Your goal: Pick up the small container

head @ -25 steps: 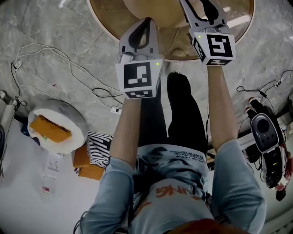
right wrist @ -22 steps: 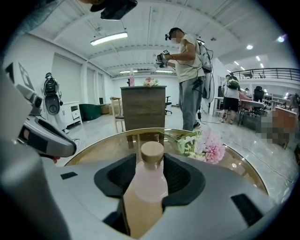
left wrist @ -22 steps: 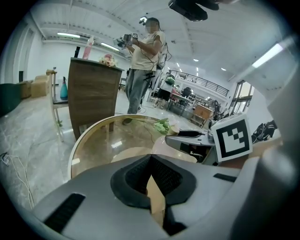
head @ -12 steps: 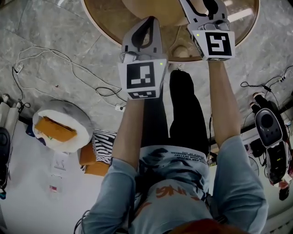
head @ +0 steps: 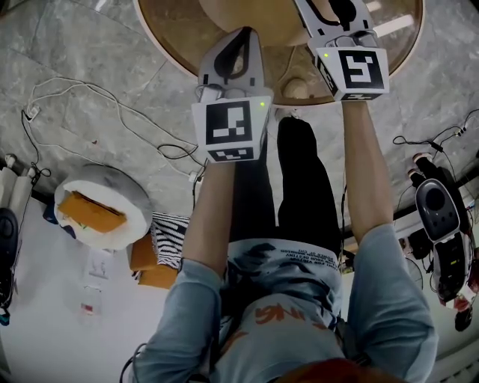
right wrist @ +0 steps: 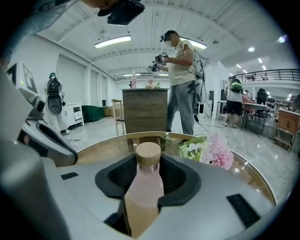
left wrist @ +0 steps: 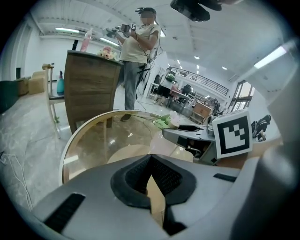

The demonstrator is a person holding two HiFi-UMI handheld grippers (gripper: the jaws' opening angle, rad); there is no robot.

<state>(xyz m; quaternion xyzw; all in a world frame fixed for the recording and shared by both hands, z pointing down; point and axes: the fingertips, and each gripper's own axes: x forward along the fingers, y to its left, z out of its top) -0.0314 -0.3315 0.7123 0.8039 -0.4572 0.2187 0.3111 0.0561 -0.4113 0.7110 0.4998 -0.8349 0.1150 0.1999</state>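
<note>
The small container (right wrist: pixel 145 187) is a pale pink bottle with a round wooden cap (right wrist: pixel 148 152). In the right gripper view it stands upright between the jaws of my right gripper (right wrist: pixel 148 164). The jaws are closing, and the dark pads (right wrist: pixel 176 176) touch both sides of its body. In the head view my right gripper (head: pixel 333 11) reaches over the round glass table (head: pixel 172 37), and the bottle is hidden under it. My left gripper (head: pixel 232 52) hovers at the table's near edge, its jaws together with nothing between them (left wrist: pixel 151 159).
A bunch of pink and white flowers (right wrist: pixel 211 152) lies on the glass just beyond the bottle. A person (right wrist: pixel 180 75) stands by a wooden counter (right wrist: pixel 145 110) behind the table. Cables (head: pixel 90 112), a white round seat (head: pixel 101 206) and a device (head: pixel 438 213) lie on the floor.
Both grippers stay almost where they were over the table's near edge. The head view has shifted slightly, so the table shows a little lower.
</note>
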